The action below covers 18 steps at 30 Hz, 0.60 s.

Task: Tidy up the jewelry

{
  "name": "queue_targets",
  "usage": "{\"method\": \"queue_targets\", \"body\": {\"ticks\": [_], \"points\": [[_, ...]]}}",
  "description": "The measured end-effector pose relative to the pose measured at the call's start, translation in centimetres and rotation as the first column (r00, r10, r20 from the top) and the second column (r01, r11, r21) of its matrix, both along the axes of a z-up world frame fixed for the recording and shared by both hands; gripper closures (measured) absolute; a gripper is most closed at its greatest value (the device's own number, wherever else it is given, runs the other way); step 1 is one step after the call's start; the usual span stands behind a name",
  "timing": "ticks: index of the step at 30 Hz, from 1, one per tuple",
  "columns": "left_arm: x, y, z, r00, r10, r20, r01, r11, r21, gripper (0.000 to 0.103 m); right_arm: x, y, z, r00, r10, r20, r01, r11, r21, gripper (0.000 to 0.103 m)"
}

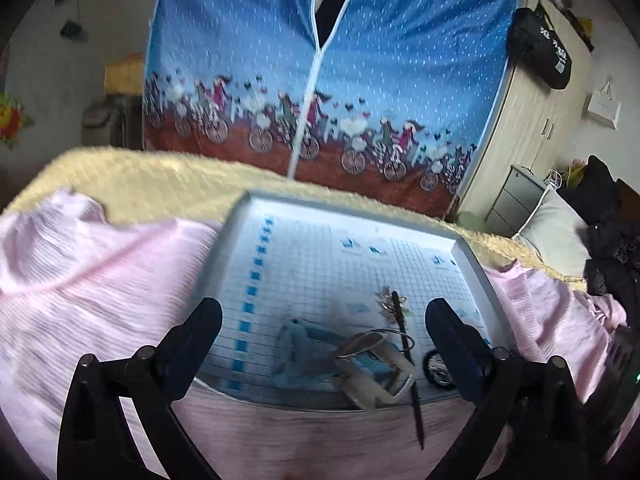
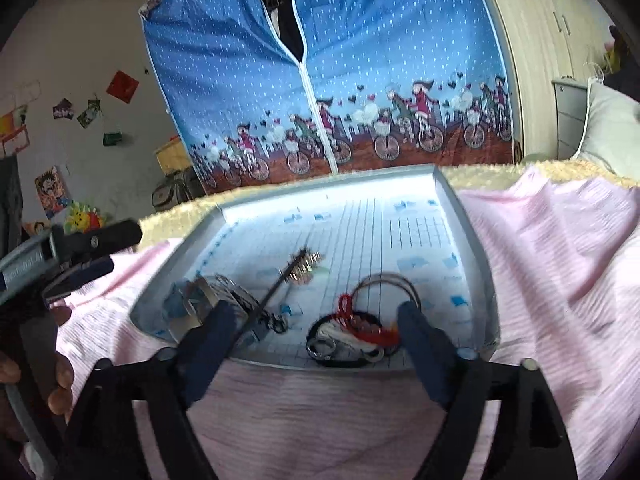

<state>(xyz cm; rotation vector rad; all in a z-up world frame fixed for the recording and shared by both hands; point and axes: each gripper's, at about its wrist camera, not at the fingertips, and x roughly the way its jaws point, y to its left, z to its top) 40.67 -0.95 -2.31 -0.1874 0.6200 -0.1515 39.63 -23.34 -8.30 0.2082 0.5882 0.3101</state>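
shallow white tray with blue grid lining [image 2: 448,196] on pink ribbed cloth [image 2: 560,264]. long dark hair stick with gold ornament head [image 2: 280,280] lies in tray, long axis diagonal, ornament end toward far rim, tip over near rim. left gripper [image 1: 324,344] and right gripper [image 2: 316,336] both spread wide, empty, near the tray's front edge.

In the left wrist view, the right finger [image 1: 452,344] covers most of a small dark ring-shaped piece [image 1: 438,368], and motion blur smears the tray [image 1: 360,216] print. In the right wrist view, the left finger [image 2: 208,340] hides the near end of the hair stick [image 2: 276,284]; the red-and-black tangle [image 2: 352,332] is too blurred to separate.
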Motion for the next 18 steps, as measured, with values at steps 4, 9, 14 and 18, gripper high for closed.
{"method": "queue_targets", "body": {"ticks": [4, 9, 14, 18], "points": [[-2.1, 0.8, 1.5, 0.998, 0.011, 0.061, -0.013, 1.000, 0.019, 0.003, -1.1, 0.1, 2.2, 0.998, -0.010, 0.062, 0.010, 1.000, 0.000, 0.000], [-4.6, 1.9, 3.5, 0.991, 0.044, 0.128, -0.048, 0.999, 0.023, 0.002, -3.1, 0.6, 4.9, 0.990, -0.024, 0.136, 0.028, 0.999, -0.027, 0.000], [-7.8, 2.6, 5.5, 0.982, 0.045, 0.186, -0.053, 0.998, 0.042, 0.002, -6.1, 0.9, 7.2, 0.981, -0.039, 0.188, 0.049, 0.998, -0.050, 0.000], [-10.4, 3.1, 6.2, 0.980, 0.053, 0.191, -0.062, 0.997, 0.040, 0.002, -8.5, 1.3, 9.0, 0.975, -0.037, 0.219, 0.054, 0.996, -0.070, 0.000]]}}
